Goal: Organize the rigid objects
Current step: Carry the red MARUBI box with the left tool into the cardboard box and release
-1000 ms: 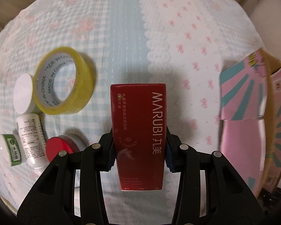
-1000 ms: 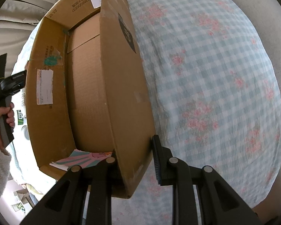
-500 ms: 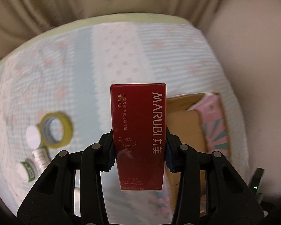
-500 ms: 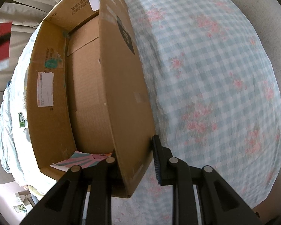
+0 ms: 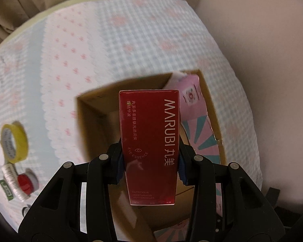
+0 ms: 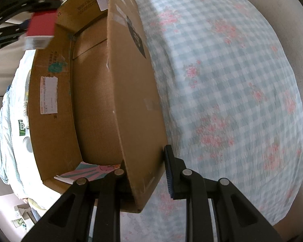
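On my left wrist view, the left claw (image 5: 150, 162) pinches the red MARUBI box (image 5: 150, 141) upright above the open cardboard box (image 5: 214, 109); yellow tape (image 5: 14, 142) lies on the bed (image 5: 131, 40). On my right wrist view, the right claw (image 6: 144, 174) straddles the cardboard box's wall, outer pad touching it, the red box high at upper left.

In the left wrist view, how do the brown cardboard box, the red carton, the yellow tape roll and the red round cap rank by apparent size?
1. Brown cardboard box
2. Red carton, held closest to the camera, so its size is exaggerated
3. Yellow tape roll
4. Red round cap
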`<act>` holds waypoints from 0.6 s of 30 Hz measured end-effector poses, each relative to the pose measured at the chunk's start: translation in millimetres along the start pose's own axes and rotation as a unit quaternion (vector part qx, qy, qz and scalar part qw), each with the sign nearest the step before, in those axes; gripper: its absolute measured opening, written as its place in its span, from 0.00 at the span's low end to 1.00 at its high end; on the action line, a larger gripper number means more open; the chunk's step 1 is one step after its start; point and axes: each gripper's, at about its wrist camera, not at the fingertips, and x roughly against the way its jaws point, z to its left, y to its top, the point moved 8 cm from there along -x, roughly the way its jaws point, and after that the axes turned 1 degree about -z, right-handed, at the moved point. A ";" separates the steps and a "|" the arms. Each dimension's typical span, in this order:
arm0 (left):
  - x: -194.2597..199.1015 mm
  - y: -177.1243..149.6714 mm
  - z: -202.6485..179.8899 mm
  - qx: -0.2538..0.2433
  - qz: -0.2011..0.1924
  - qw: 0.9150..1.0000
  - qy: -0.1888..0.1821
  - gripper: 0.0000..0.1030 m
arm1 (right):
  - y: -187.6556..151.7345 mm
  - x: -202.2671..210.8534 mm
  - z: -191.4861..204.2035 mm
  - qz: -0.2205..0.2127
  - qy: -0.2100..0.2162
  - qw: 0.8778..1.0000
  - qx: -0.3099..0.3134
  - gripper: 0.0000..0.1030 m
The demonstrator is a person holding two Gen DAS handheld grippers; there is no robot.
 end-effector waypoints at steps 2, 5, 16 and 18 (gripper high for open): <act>-12.7 -4.0 -4.0 -0.005 0.009 1.000 0.002 0.36 | -4.5 1.0 5.8 0.000 -0.001 1.000 0.004 0.20; -32.1 -4.4 -9.3 -0.011 0.024 1.000 0.006 0.36 | -15.6 3.2 12.1 0.000 -0.001 1.000 0.006 0.20; -57.9 -5.9 -6.4 -0.015 0.058 0.998 0.035 0.41 | -39.6 8.3 -22.1 0.001 0.009 1.000 0.011 0.20; -52.6 -3.8 -5.6 -0.009 0.050 0.998 0.035 0.80 | -40.3 7.9 -25.7 0.001 0.008 1.000 0.012 0.20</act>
